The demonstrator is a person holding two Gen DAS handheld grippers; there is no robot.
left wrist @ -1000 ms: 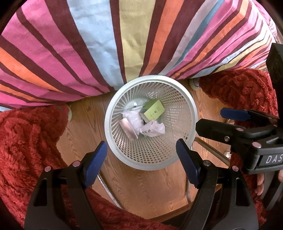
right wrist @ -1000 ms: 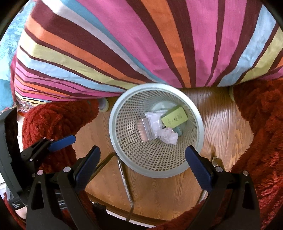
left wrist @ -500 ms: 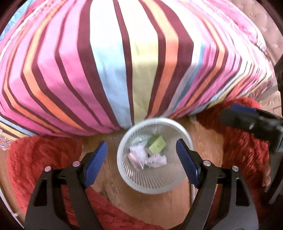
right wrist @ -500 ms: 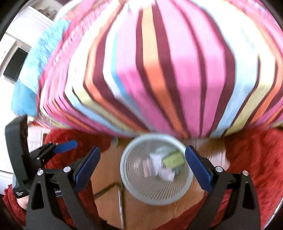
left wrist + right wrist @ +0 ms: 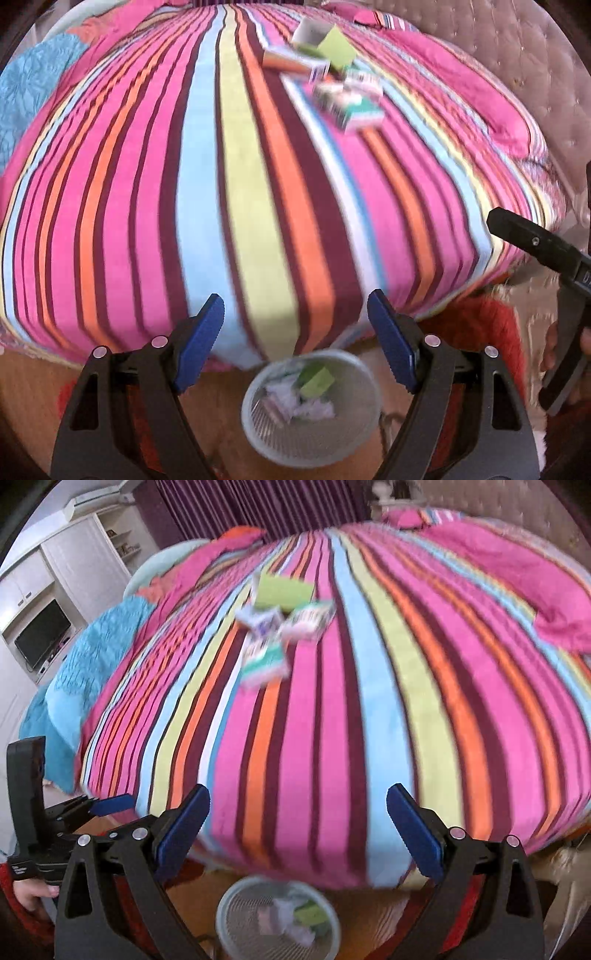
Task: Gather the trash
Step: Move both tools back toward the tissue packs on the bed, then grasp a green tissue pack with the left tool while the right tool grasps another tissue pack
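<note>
Far left of the right wrist view, a white cabinet (image 5: pixel 44 602) with a dark screen (image 5: pixel 42 633) set into it, and a turquoise blanket (image 5: pixel 79 672) bunched on the left edge of the bed. Low on the left, the left gripper (image 5: pixel 295 338) shows its blue pads (image 5: pixel 201 338) standing well apart, nothing between them but a blurred view of cloth and floor. The big striped bedspread (image 5: pixel 236 192) fills the middle, pink, orange, yellow, pale blue and maroon bands running away from us. At the near foot of the bed, down on the wooden floor (image 5: pixel 218 398), sits the white mesh wastebasket (image 5: pixel 258 432), upright, with crumpled paper (image 5: pixel 295 402) and a green card (image 5: pixel 317 380) already lying inside. Far up on the bedspread, well apart from the basket, lies the scattered trash (image 5: pixel 332 85): a cluster of small boxes and wrappers, a yellow-green piece (image 5: pixel 338 50) at the far end, a green-and-white box (image 5: pixel 360 110) nearest us; it is too blurred to count the pieces. Moving right, a red shaggy rug (image 5: pixel 480 325) beside the basket. The right gripper (image 5: pixel 297 829) has its jaws spread wide too, empty, the bedspread showing between them. At the far right edge, pink pillows (image 5: pixel 554 587) and a quilted beige headboard (image 5: pixel 524 74), with a hand (image 5: pixel 554 343) wrapped on the right gripper's handle.
</note>
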